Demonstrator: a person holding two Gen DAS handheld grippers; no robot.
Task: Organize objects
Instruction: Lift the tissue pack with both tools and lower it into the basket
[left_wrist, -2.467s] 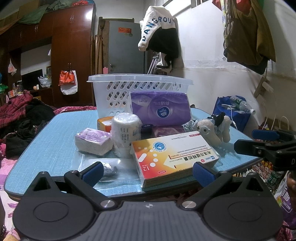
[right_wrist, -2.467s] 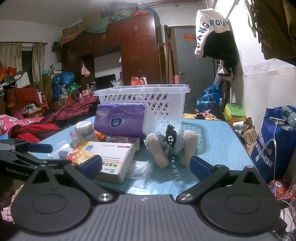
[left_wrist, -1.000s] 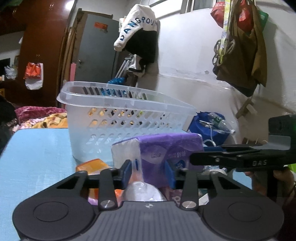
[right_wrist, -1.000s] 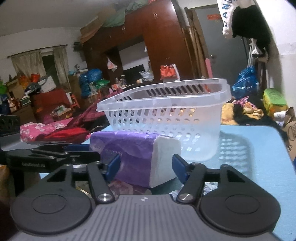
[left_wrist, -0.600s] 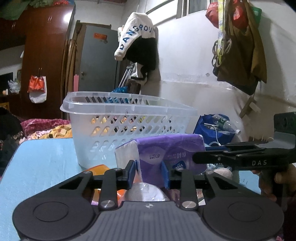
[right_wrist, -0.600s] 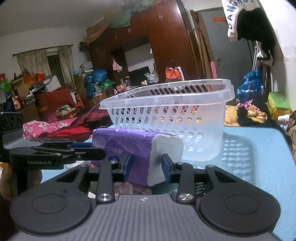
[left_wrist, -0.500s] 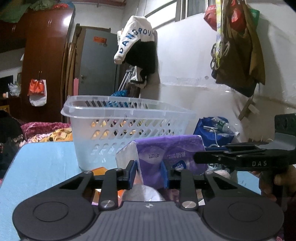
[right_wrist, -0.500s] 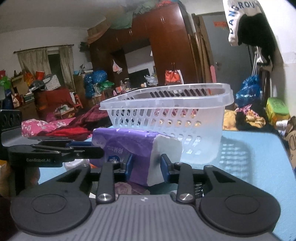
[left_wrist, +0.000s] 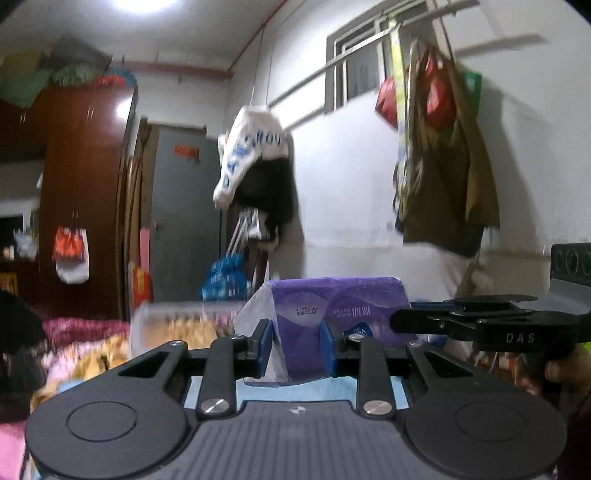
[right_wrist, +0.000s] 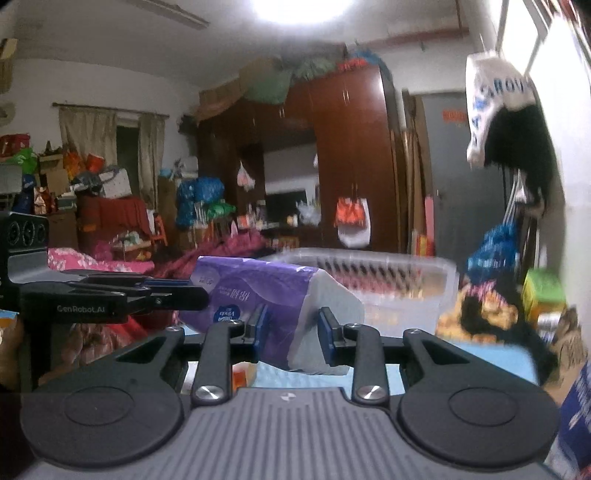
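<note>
Held one purple tissue pack (left_wrist: 334, 317) aloft between both grippers, left gripper (left_wrist: 297, 345) clenched on its white end, right gripper (right_wrist: 291, 334) clenched on the opposite end. Hung above the blue table (left_wrist: 317, 391), just in front of one white basket (right_wrist: 391, 280).

Basket (left_wrist: 177, 325) blurred, its far side hidden behind tissue pack (left_wrist: 332, 314); table (right_wrist: 480, 358) mostly hidden; background smeared
</note>
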